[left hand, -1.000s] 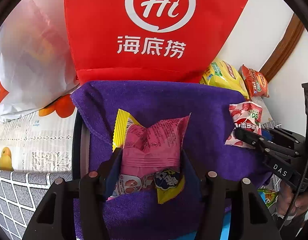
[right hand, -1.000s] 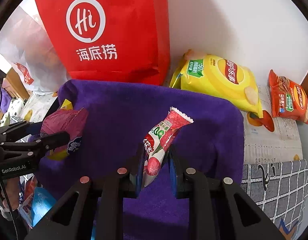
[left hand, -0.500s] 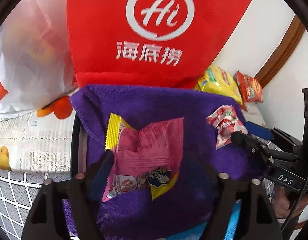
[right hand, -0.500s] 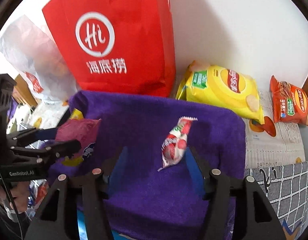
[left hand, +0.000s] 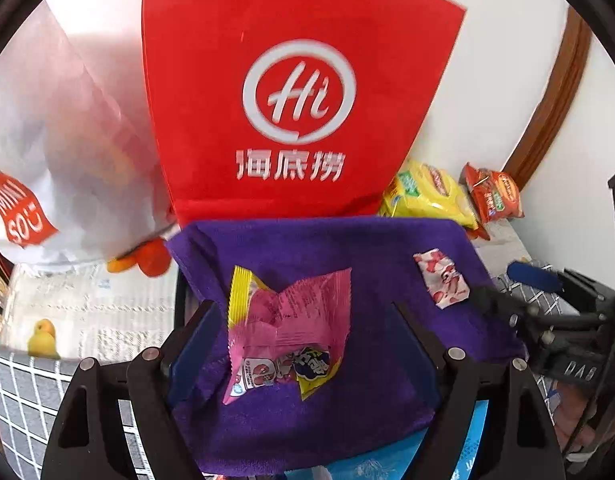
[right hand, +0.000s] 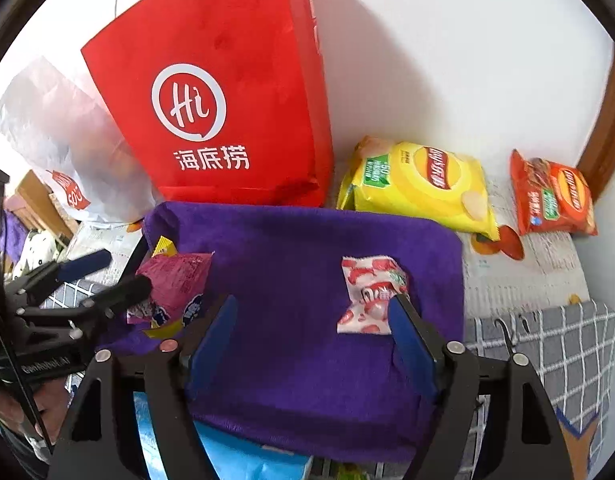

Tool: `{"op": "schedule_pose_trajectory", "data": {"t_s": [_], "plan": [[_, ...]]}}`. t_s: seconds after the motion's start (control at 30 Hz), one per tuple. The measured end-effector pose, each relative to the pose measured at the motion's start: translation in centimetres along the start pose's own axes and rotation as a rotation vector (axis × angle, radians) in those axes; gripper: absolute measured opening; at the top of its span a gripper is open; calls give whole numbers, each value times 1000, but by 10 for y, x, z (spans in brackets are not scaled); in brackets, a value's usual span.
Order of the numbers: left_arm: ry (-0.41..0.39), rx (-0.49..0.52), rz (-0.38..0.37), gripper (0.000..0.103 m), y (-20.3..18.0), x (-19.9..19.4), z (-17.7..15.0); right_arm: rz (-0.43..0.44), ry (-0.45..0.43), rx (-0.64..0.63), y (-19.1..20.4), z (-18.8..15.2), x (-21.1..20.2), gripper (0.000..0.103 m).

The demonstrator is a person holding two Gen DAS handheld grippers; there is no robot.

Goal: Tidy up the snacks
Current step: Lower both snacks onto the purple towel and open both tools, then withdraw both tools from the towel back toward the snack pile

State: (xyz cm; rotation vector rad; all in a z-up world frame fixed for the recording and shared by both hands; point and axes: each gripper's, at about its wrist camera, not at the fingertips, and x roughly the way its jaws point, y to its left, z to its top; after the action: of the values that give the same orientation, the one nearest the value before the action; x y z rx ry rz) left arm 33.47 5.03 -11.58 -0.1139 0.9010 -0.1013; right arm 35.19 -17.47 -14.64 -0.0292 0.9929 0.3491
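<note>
1. A white wall [left hand: 487, 60] stands at the back, with a brown wood strip [left hand: 555, 92] at its side. In front of it the tabletop [left hand: 87, 312] has a printed cover with a yellow duck on it.
2. In the left wrist view a big red bag [left hand: 291, 92] stands up against the wall. A white plastic bag [left hand: 63, 152] leans beside it.
3. A purple towel [left hand: 347, 240] lies spread out in front of the red bag.
4. A pink snack packet [left hand: 285, 332] with a yellow edge lies on the towel, between the wide-apart jaws of the left gripper [left hand: 307, 344]. The blue pads do not touch it.
5. A small red and white candy packet [left hand: 441, 282] lies further along the towel. The right gripper [left hand: 511, 292] is close beside it.
6. A yellow chip bag [left hand: 427, 196] and an orange chip bag [left hand: 495, 196] lie behind the towel, near the wall.
7. In the right wrist view the same red bag [right hand: 227, 108] and white plastic bag [right hand: 67, 140] stand at the back.
8. The candy packet [right hand: 371, 294] lies flat on the purple towel [right hand: 291, 248]. It sits just by one blue pad of the right gripper [right hand: 313, 320]. These jaws are opening wide, and I cannot tell if that pad touches the packet.
9. The pink snack packet [right hand: 175, 284] lies at the far side of the towel, with the left gripper [right hand: 107, 280] over it.
10. The yellow chip bag [right hand: 423, 184] and the orange chip bag [right hand: 555, 196] rest on the tabletop [right hand: 527, 276], apart from each other.
</note>
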Motion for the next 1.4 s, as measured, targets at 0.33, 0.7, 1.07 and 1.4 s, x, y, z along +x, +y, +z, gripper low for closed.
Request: {"op": "schedule_pose_trajectory", "data": {"t_s": [0.33, 0.7, 1.07, 1.4], "plan": [[-111, 44, -58, 82, -23, -56, 5, -37, -79, 65, -10, -31, -65, 83], [-136, 103, -35, 82, -52, -111, -41, 8, -163, 149, -27, -66, -117, 83], [-113, 85, -45, 82, -49, -150, -90, -1, -132, 59, -11, -113, -144, 83], [-89, 42, 7, 82, -32, -164, -128, 7, -173, 168, -30, -156, -151, 83]]}}
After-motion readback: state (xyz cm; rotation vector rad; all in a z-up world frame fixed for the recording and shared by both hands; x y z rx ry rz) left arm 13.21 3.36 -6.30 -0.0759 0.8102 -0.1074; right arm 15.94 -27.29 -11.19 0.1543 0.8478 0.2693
